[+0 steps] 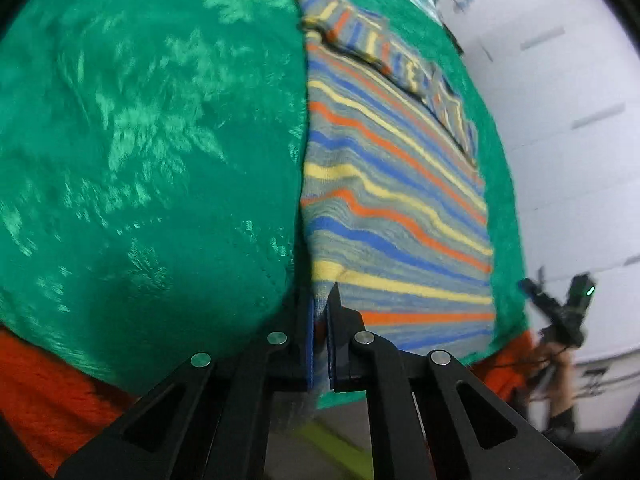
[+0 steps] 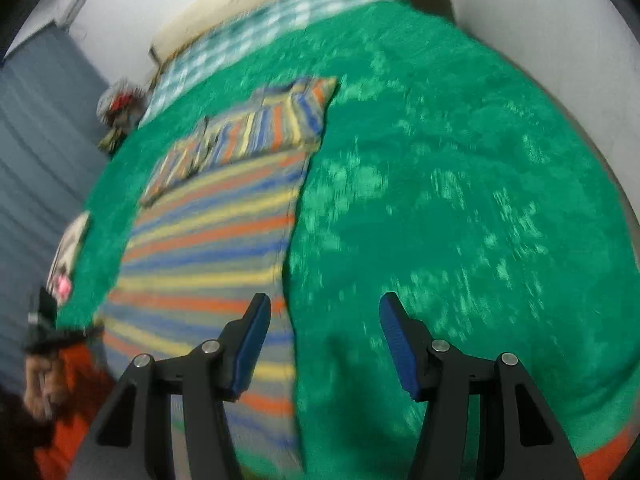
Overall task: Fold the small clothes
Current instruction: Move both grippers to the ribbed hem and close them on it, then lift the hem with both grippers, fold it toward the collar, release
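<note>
A small knitted garment (image 1: 392, 208) with blue, orange and yellow stripes lies flat on a green fleece blanket (image 1: 152, 152), with a sleeve folded across its far end (image 1: 400, 64). My left gripper (image 1: 322, 320) is shut on the garment's near left corner, and the fabric is pinched between the blue pads. In the right wrist view the same garment (image 2: 216, 240) lies to the left. My right gripper (image 2: 324, 300) stands open above the blanket (image 2: 460, 220) at the garment's right edge. Nothing is between its fingers.
An orange cloth (image 1: 52, 392) shows under the blanket's near edge. A teal checked cloth (image 2: 256, 36) lies at the far end, below a white wall. Grey slatted panels (image 2: 36, 152) stand to the left. A person's hand (image 2: 40, 388) is at the lower left.
</note>
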The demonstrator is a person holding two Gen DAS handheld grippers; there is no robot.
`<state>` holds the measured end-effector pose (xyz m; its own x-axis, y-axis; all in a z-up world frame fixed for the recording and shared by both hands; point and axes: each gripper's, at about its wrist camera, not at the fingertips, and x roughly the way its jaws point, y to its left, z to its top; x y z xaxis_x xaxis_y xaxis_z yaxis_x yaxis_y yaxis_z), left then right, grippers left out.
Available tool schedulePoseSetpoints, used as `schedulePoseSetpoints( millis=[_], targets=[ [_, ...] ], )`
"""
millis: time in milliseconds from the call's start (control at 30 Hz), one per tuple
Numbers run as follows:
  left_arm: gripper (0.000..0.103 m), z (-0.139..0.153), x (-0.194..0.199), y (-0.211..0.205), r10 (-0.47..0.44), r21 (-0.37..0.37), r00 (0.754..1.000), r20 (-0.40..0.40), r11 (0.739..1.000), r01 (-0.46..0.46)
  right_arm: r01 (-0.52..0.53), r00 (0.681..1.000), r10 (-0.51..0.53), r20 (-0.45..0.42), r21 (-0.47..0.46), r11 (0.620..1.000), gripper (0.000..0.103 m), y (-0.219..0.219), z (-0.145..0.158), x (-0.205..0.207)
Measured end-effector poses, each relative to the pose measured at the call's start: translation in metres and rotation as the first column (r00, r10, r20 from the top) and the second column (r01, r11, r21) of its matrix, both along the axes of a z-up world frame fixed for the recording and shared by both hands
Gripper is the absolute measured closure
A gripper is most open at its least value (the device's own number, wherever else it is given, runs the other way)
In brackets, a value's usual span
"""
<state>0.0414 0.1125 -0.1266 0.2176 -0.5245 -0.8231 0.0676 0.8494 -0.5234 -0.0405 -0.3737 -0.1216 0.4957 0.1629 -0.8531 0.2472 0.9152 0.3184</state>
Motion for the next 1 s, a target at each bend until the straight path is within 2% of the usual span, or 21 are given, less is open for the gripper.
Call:
schedulePoseSetpoints(
  millis=[67,133,233,367,433,467,500,533,600,667,800,867,933,1000],
  targets=[
    [0.098,0.001,-0.007,-0.020,-0.089,0.089,0.996,0.000,0.992,0.089,-0.047,0.996,0.047,-0.076,0.013,0.999,0.046,0.002,0.000,-0.007],
    [0.094,-0.002,-0.016,-0.034,-0.150,0.166,0.988,-0.022,0.974,0.151,-0.088,0.982,0.097,-0.163,0.065,0.994,0.046,0.007,-0.007,-0.012],
    [0.090,-0.008,-0.024,-0.040,-0.178,0.162,0.984,-0.029,0.970,0.181,-0.135,0.956,0.166,-0.241,0.141,0.981,0.046,0.019,-0.020,-0.018],
    [0.090,-0.019,-0.023,-0.043,-0.177,0.129,0.981,-0.079,0.974,0.186,-0.181,0.931,0.233,-0.282,0.200,0.963,0.046,0.042,-0.040,-0.013],
    [0.098,-0.017,-0.027,-0.043,-0.188,0.140,0.978,-0.090,0.970,0.200,-0.211,0.909,0.279,-0.311,0.236,0.949,0.047,0.056,-0.055,-0.008],
    [0.098,-0.015,-0.030,-0.041,-0.186,0.142,0.978,-0.092,0.970,0.198,-0.234,0.893,0.311,-0.326,0.254,0.939,0.057,0.064,-0.061,-0.006],
    [0.099,-0.013,-0.032,-0.039,-0.182,0.144,0.979,-0.093,0.970,0.194,-0.260,0.871,0.344,-0.349,0.266,0.928,0.094,0.071,-0.068,-0.005],
    [0.099,-0.012,-0.035,-0.034,-0.179,0.148,0.979,-0.094,0.970,0.192,-0.278,0.854,0.360,-0.375,0.257,0.926,0.096,0.076,-0.073,-0.006],
    [0.100,-0.008,-0.041,-0.025,-0.174,0.153,0.980,-0.095,0.970,0.187,-0.266,0.860,0.351,-0.370,0.262,0.928,0.097,0.074,-0.069,-0.009],
    [0.100,-0.008,-0.042,-0.019,-0.171,0.127,0.979,-0.115,0.975,0.185,-0.236,0.884,0.320,-0.340,0.264,0.935,0.097,0.065,-0.055,-0.014],
    [0.100,-0.010,-0.031,-0.016,-0.171,0.088,0.971,-0.168,0.978,0.187,-0.166,0.915,0.274,-0.296,0.344,0.924,0.097,0.048,-0.042,-0.016],
    [0.100,-0.005,-0.018,-0.011,-0.150,0.027,0.972,-0.179,0.987,0.157,-0.120,0.937,0.231,-0.261,0.381,0.917,0.097,0.038,-0.040,-0.008],
    [0.100,0.007,0.009,-0.003,-0.099,-0.053,0.980,-0.172,0.994,0.092,-0.044,0.975,0.139,-0.175,0.460,0.887,0.097,0.022,-0.032,0.009],
    [0.100,0.020,0.046,0.006,-0.027,-0.108,0.987,-0.157,0.994,0.010,0.012,0.992,0.053,-0.111,0.515,0.857,0.097,0.011,-0.027,0.026]
  ],
)
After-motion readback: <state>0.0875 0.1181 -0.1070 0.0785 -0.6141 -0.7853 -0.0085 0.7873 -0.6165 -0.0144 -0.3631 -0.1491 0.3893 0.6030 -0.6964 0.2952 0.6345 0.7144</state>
